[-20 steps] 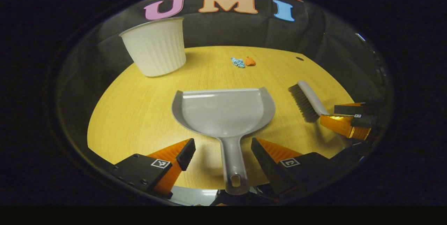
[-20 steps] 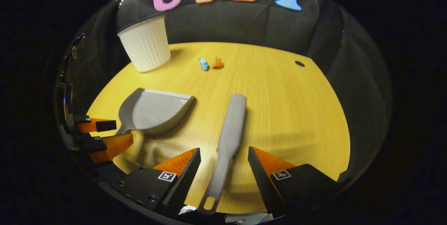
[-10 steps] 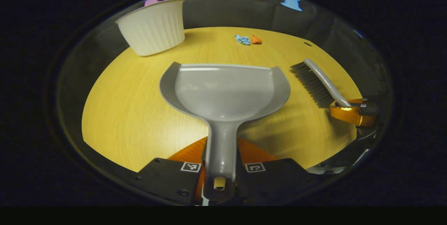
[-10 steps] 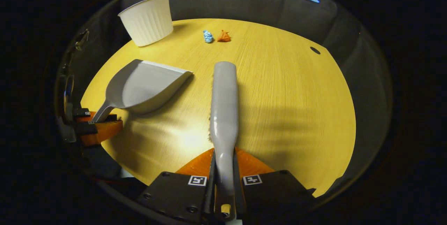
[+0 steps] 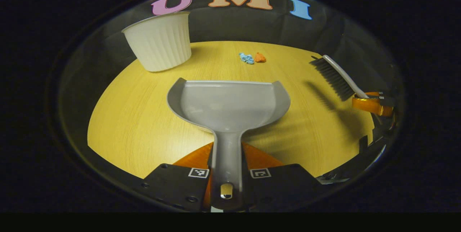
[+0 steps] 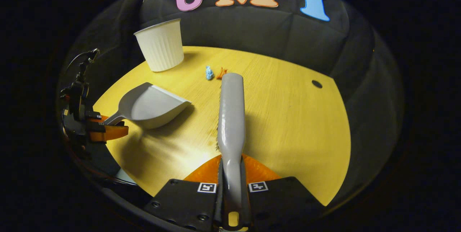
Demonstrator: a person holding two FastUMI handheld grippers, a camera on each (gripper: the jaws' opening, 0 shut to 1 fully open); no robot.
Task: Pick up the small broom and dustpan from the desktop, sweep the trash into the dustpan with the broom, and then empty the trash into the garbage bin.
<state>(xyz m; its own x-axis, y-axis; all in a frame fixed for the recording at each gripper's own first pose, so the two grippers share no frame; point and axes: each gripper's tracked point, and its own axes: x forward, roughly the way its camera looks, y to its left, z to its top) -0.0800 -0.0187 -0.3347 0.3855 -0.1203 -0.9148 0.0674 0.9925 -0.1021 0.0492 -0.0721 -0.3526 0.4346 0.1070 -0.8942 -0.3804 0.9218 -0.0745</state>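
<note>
My left gripper is shut on the handle of the grey dustpan, whose pan is held just above the yellow desktop. My right gripper is shut on the handle of the grey broom, lifted off the desk with its dark bristles pointing down. Two bits of trash, a blue one and an orange one, lie side by side near the desk's far edge. In the right gripper view the dustpan and left gripper sit at the left.
A white ribbed garbage bin stands at the desk's far left corner, also seen as the bin in the right gripper view. A small dark hole marks the desktop at the far right. The black cloth wall runs behind the desk.
Both grippers have shut on their handles and lifted: the dustpan and the broom have risen off the desk, and the broom now hangs higher at the right.
</note>
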